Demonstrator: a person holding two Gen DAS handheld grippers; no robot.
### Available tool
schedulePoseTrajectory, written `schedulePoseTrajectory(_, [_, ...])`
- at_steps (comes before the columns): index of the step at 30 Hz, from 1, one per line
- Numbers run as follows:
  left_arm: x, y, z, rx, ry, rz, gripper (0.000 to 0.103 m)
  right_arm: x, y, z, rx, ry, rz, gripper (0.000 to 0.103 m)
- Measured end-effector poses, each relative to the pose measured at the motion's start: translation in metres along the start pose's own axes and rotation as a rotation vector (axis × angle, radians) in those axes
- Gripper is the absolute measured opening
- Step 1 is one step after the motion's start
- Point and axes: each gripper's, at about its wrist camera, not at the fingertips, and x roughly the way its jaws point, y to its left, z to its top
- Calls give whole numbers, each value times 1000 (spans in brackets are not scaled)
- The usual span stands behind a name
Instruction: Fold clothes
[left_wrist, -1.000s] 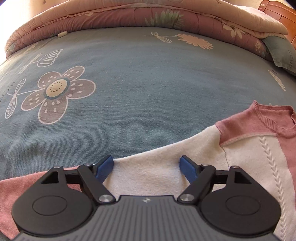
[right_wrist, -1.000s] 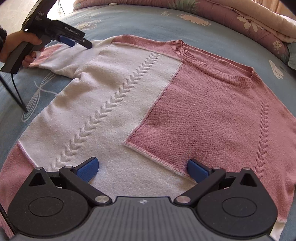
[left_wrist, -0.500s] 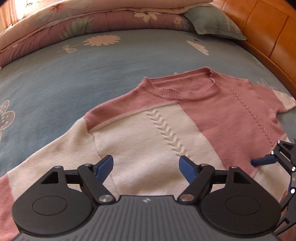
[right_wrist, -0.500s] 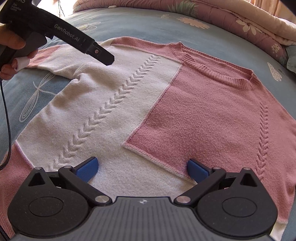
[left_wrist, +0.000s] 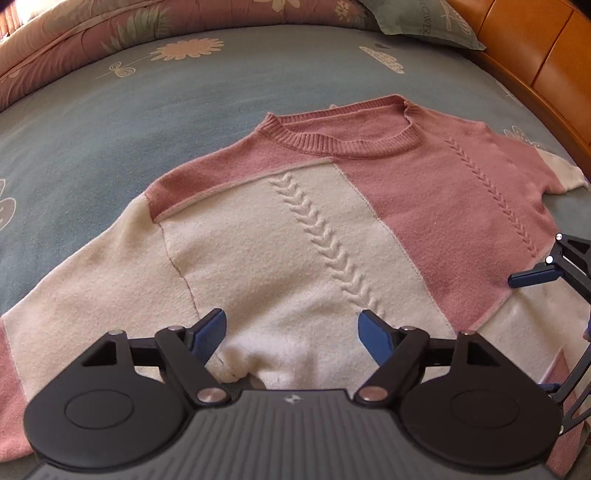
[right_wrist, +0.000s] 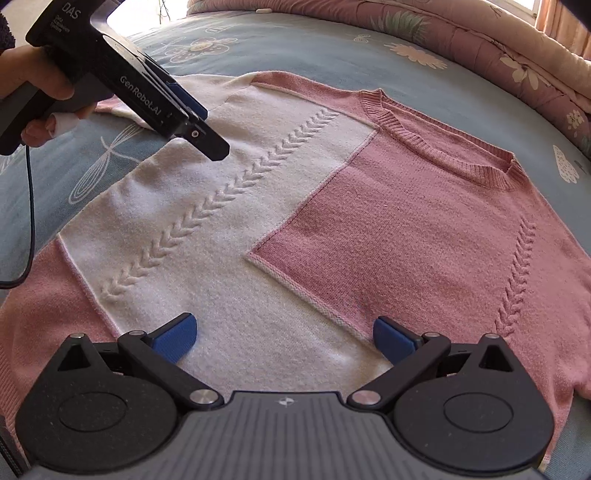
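Blue-grey bed sheet (left_wrist: 155, 122) with printed flowers, dragonflies and clouds fills most of both views. Folded pink floral quilt (left_wrist: 92, 40) along top left of the left wrist view; same quilt (right_wrist: 461, 40) across top right of the right wrist view. Grey-green pillow (left_wrist: 424, 22) with lettering at top right, touching the quilt's end. Orange-brown wooden bed frame (left_wrist: 535, 62) curves down the right edge. Thin black cable (right_wrist: 31, 214) hangs at the left edge of the right wrist view.

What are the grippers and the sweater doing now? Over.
Left gripper open, empty. Right gripper open, empty. Sweater flat on bed, unfolded. Nothing in the way.
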Motion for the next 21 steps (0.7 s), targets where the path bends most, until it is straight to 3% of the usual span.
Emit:
schedulePoseTrajectory(3, [6,7,23,-66,-25,9,79,-9,-9,-10,7,4,-30,103])
schedulePoseTrajectory(9, [67,28,59,-217,17,74,79,-8,-16,-30,85,26,-82,103])
schedulePoseTrajectory(12, [80,33,70,-218,-8,82,86,-7,-14,-35,126,-1,-107,103])
schedulePoseTrajectory(15, [89,32,84,-198,32,97,89,-7,-13,-37,152,-28,-122,103])
schedulePoseTrajectory(21, [61,-1,66,-137,58,97,90,-14,-18,-36,148,-14,-97,103])
